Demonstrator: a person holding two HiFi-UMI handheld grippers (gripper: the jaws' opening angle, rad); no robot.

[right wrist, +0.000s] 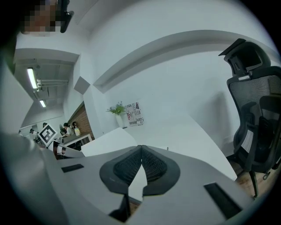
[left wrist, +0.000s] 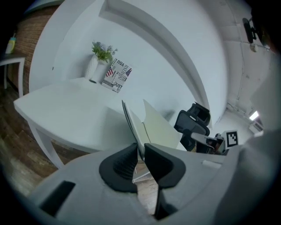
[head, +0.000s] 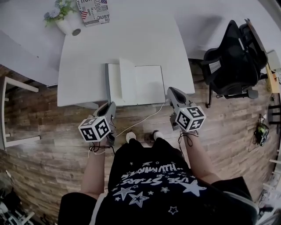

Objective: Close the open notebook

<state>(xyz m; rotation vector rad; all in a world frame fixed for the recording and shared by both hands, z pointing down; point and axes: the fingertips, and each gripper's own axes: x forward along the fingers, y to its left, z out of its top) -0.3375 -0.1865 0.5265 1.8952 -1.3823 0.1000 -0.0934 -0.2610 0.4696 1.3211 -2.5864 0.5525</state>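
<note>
Narrowed almost shut, the left gripper [left wrist: 139, 151] clamps its two dark pads on the near edge of the raised left side of the open notebook with white pages and a thin grey cover [left wrist: 131, 125]. The right gripper [right wrist: 140, 149] has its jaws pressed together with nothing between them, and it hovers just off the notebook's near right corner.

The notebook [head: 147, 83] lies at the near edge of the flat white table [head: 131, 39], in front of the person. Its right half rests flat. Its left side is lifted off the table, and one loose white leaf [head: 127, 79] stands upright near the spine.

I judge the closing to be in its early part: the left side is gripped and raised, but not yet folded across. The next move calls for swinging the held edge up and over the spine in an arc toward the right half. The upright leaf should be taken along so it does not crease, and the left gripper [head: 109, 106] should let go only once the cover lies flat. The right gripper [head: 172, 93] could steady the flat half.

Counted:
- one notebook
- two grippers
- one table
- one white vase of flowers [head: 66, 23]
- one printed card [head: 93, 11]
- one black mesh office chair [head: 232, 66]
</note>
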